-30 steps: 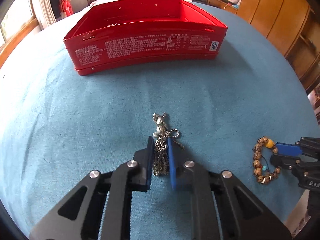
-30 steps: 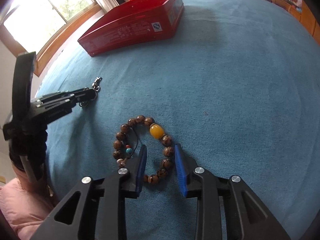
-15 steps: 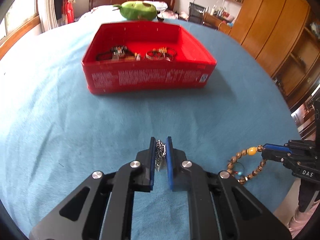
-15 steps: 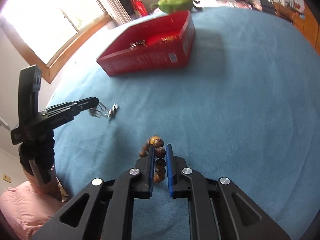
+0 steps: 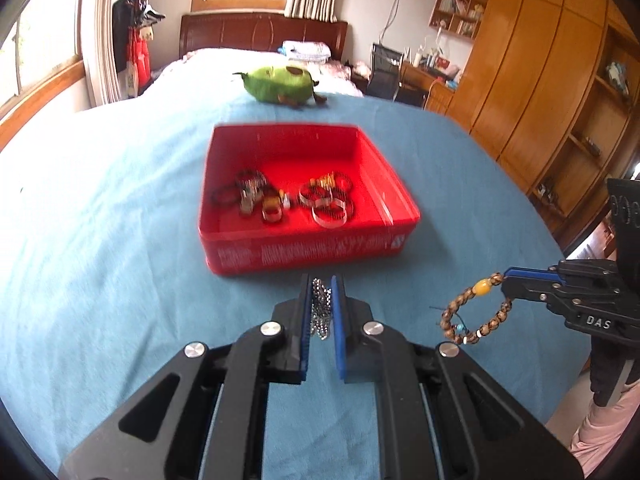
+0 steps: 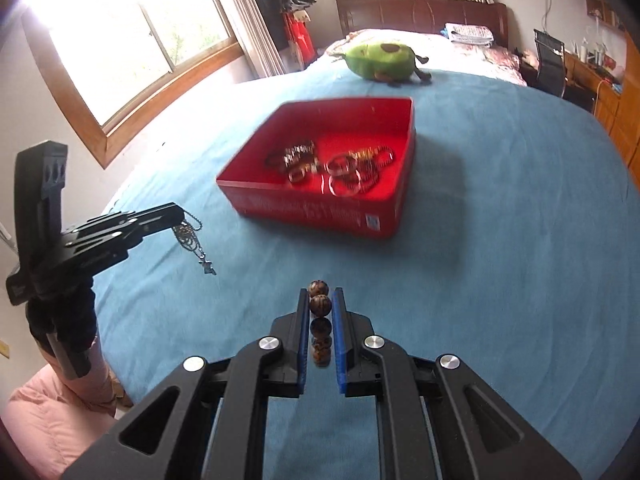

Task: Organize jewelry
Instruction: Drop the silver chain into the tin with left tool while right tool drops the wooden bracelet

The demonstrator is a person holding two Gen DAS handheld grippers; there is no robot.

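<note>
My left gripper [image 5: 322, 285] is shut on a silver chain necklace [image 5: 321, 312], which hangs above the blue cloth; from the right wrist view the necklace [image 6: 191, 238] dangles from that gripper [image 6: 176, 212] with a small pendant at its end. My right gripper [image 6: 320, 298] is shut on a brown bead bracelet [image 6: 320, 322]; in the left wrist view the bracelet [image 5: 476, 310] with one yellow bead hangs from its tips [image 5: 510, 276]. Ahead stands an open red tin [image 5: 304, 250] holding several rings and bracelets [image 5: 280, 198].
A blue cloth [image 5: 100, 240] covers the round table. A green plush toy [image 5: 280, 84] lies at the far edge behind the tin. Wooden cupboards [image 5: 540, 80] stand to the right, a window [image 6: 132, 40] to the left. A pink sleeve [image 6: 52, 412] shows at lower left.
Both grippers closed on their pieces and rose from the cloth: necklace in the left, bead bracelet in the right. The view tipped up, so the tin's inside now shows.
</note>
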